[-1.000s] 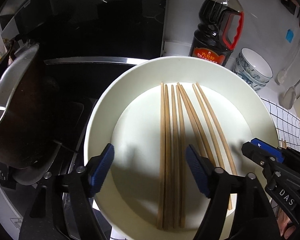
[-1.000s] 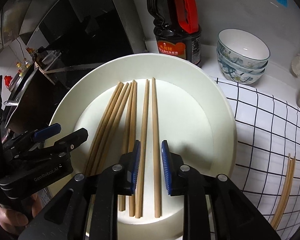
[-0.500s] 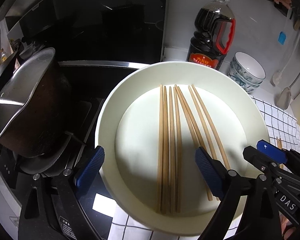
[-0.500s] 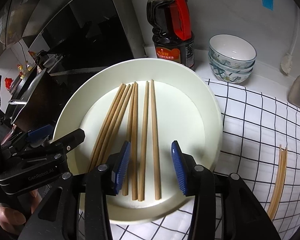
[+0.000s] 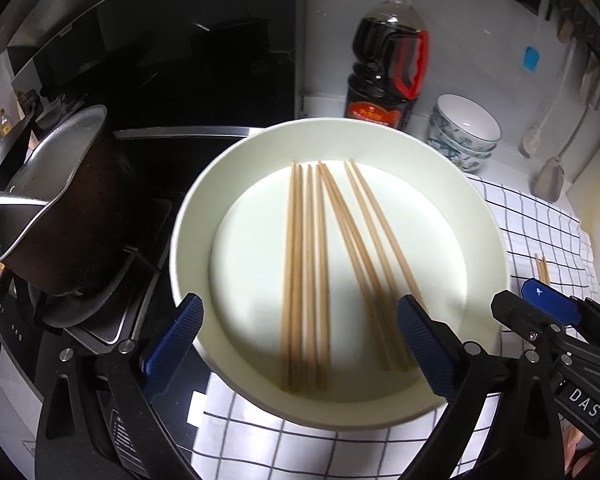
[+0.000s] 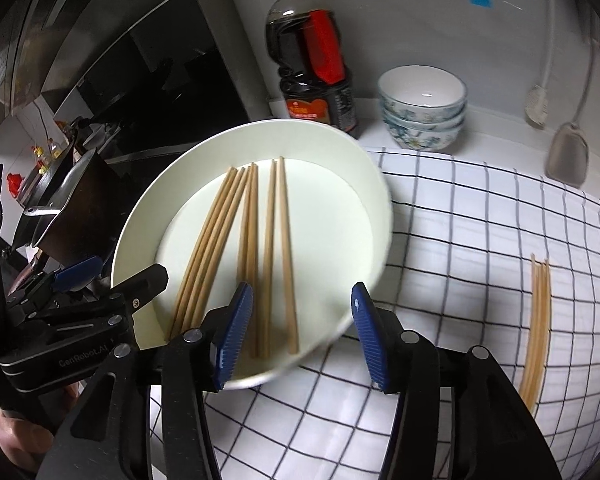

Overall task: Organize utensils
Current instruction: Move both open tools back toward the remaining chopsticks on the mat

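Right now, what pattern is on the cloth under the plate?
The cloth is white with a thin dark grid check, best seen in the right wrist view.

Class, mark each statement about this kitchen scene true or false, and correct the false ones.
1. Both tools are open. True: the left tool and the right tool hold nothing.
2. The plate is bare. False: chopsticks lie on it.
3. More chopsticks lie on the checked cloth. True.
4. The bowls sit side by side. False: they are stacked.
5. The sauce bottle has a red cap. True.
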{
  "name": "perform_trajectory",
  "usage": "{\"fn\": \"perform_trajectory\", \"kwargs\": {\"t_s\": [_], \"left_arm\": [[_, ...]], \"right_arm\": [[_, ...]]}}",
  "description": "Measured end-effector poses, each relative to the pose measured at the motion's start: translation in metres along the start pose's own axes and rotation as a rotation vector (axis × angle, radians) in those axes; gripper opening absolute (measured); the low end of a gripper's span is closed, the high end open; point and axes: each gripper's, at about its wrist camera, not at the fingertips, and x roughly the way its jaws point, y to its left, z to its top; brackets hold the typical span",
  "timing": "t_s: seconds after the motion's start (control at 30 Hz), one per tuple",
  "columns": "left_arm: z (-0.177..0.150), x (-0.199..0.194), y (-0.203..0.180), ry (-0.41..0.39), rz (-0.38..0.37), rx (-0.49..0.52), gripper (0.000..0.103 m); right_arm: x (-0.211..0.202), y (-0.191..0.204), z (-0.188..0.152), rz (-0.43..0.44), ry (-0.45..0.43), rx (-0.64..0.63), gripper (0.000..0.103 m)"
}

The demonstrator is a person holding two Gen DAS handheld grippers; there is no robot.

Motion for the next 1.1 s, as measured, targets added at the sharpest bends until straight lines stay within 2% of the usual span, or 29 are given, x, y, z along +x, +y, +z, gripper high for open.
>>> {"fn": "perform_trajectory", "kwargs": {"t_s": [0.67,1.1], "left_arm": [[-0.017,-0.029,-0.084,-0.021,-0.1,0.111,0.095],[-0.028,-0.038,-0.13,-0.031,-0.176,0.171,0.095]], "right_arm": [[-0.056,-0.077,-0.043,-0.081,-0.053,0.138,0.051],[-0.079,-0.124,-0.069,-0.144,-0.073,0.2,0.052]]}}
